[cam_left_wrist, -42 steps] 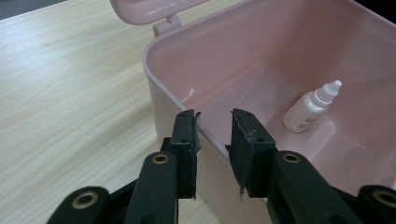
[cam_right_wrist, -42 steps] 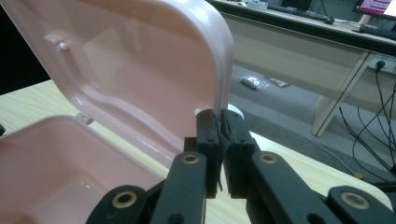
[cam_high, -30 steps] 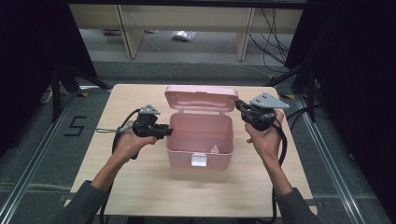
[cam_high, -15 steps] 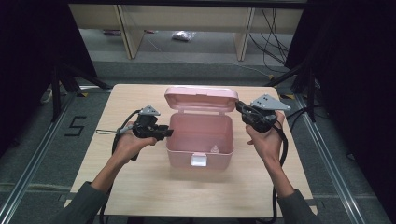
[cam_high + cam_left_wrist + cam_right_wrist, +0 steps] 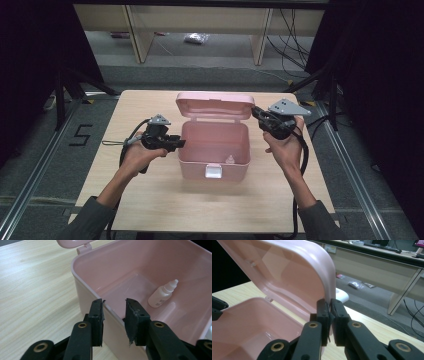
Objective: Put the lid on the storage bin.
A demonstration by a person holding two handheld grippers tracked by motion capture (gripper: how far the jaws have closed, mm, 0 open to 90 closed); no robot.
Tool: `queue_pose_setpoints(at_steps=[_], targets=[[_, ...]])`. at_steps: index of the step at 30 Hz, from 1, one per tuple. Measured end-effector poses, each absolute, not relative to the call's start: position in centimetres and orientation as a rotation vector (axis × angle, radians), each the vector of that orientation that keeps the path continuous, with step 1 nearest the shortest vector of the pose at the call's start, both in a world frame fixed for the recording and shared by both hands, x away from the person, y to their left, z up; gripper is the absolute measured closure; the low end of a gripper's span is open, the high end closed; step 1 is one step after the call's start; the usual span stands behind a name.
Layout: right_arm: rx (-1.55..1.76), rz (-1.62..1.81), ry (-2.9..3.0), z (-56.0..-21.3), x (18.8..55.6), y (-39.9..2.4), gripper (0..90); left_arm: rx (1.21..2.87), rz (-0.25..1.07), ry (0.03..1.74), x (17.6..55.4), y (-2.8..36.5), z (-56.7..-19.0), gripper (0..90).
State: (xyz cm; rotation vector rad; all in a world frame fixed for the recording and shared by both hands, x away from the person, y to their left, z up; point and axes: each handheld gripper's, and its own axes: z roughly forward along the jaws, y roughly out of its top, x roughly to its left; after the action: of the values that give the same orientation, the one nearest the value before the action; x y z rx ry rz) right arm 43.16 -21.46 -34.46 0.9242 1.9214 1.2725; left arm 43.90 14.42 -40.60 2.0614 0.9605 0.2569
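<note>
A pink plastic box [image 5: 195, 170] stands open in the middle of the table, its lid [image 5: 215, 105] raised at the back. A small white dropper bottle [image 5: 162, 293] lies on the box's floor, and the bottle [image 5: 230, 160] is near the front wall in the high view. My left gripper [image 5: 114, 305] is open, one jaw on each side of the box's left wall [image 5: 85, 290]. In the high view the left gripper [image 5: 180, 143] sits at that wall. My right gripper [image 5: 329, 303] is shut on the edge of the lid [image 5: 287, 272], at the right end where the right gripper [image 5: 255, 113] meets it.
The light wooden table [image 5: 150, 200] has bare surface in front of and beside the box. Beyond its far edge are shelf legs [image 5: 260, 45], cables [image 5: 295, 30] and a small bag [image 5: 193, 38] on the floor. Dark curtains flank both sides.
</note>
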Motion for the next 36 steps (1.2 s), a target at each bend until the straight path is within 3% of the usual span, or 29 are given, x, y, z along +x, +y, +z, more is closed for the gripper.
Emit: queue_pose_setpoints(at_steps=[17, 36], targets=[[0.929, 1.303, 1.929, -34.8, 41.8, -21.7, 85.0, 2.017, 0.250, 0.935, 43.7, 14.9, -40.9, 68.3], [0.940, 1.366, 1.974, -35.6, 40.2, -22.0, 81.3, 1.950, 0.253, 0.928, 41.6, 17.3, -40.0, 58.7]])
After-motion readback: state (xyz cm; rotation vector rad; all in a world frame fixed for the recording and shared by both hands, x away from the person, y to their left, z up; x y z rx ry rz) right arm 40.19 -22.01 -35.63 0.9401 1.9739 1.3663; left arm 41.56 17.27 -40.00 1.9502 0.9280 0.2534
